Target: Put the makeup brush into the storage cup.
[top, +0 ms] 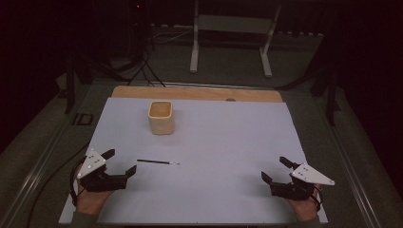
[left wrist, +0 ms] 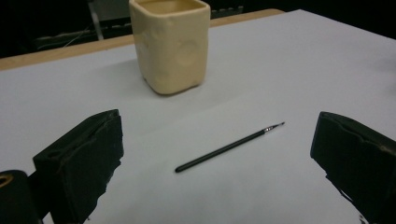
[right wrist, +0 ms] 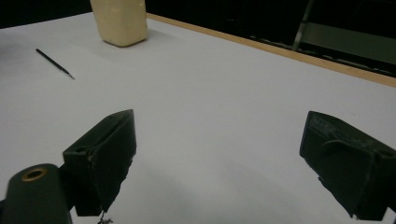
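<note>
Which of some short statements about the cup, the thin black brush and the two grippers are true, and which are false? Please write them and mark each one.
1. The cup stands upright. True.
2. The brush is inside the cup. False: it lies flat on the white sheet.
3. The left gripper is open. True.
4. The right gripper holds the brush. False: it is open and holds nothing.
5. The brush lies nearer the left gripper. True.

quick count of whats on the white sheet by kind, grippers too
cream cup: 1
thin black brush: 1
grippers: 2, the left gripper and the right gripper, both with jaws open and holding nothing
total: 4
</note>
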`<state>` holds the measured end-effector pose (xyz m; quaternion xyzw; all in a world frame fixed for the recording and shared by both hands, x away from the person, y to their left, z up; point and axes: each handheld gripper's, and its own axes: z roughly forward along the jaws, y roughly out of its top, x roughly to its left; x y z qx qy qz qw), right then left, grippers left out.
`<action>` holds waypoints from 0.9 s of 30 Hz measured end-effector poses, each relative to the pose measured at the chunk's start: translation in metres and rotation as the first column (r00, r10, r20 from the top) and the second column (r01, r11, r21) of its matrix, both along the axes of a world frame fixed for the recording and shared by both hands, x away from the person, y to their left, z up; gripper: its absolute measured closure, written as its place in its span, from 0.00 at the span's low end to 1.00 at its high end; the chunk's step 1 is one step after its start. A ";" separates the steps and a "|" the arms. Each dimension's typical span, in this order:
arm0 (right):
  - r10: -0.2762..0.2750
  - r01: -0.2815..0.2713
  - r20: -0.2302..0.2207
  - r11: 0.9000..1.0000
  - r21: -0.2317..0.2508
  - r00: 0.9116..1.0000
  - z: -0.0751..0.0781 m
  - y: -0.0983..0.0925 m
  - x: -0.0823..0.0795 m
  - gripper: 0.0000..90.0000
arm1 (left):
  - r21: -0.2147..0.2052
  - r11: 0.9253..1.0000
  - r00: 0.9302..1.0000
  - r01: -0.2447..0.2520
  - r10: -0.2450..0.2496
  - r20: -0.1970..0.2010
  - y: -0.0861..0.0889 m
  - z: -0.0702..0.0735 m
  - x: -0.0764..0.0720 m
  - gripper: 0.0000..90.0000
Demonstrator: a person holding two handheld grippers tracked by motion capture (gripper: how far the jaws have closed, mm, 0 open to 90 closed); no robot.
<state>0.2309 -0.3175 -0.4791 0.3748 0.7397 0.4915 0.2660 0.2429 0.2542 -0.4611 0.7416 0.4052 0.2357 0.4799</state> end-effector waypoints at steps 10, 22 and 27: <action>-0.001 0.001 -0.001 1.000 0.003 1.000 0.001 0.000 -0.001 0.12 | 0.034 0.999 0.999 0.035 -0.036 0.032 -0.004 0.022 0.019 0.05; -0.003 0.003 0.000 1.000 0.005 1.000 0.001 0.000 -0.001 0.12 | 0.044 0.998 0.998 0.041 -0.044 0.049 -0.012 0.027 0.037 0.05; -0.001 0.001 0.002 1.000 0.004 1.000 0.001 0.000 -0.001 0.12 | 0.038 0.998 0.998 0.046 -0.048 0.051 -0.016 0.028 0.043 0.05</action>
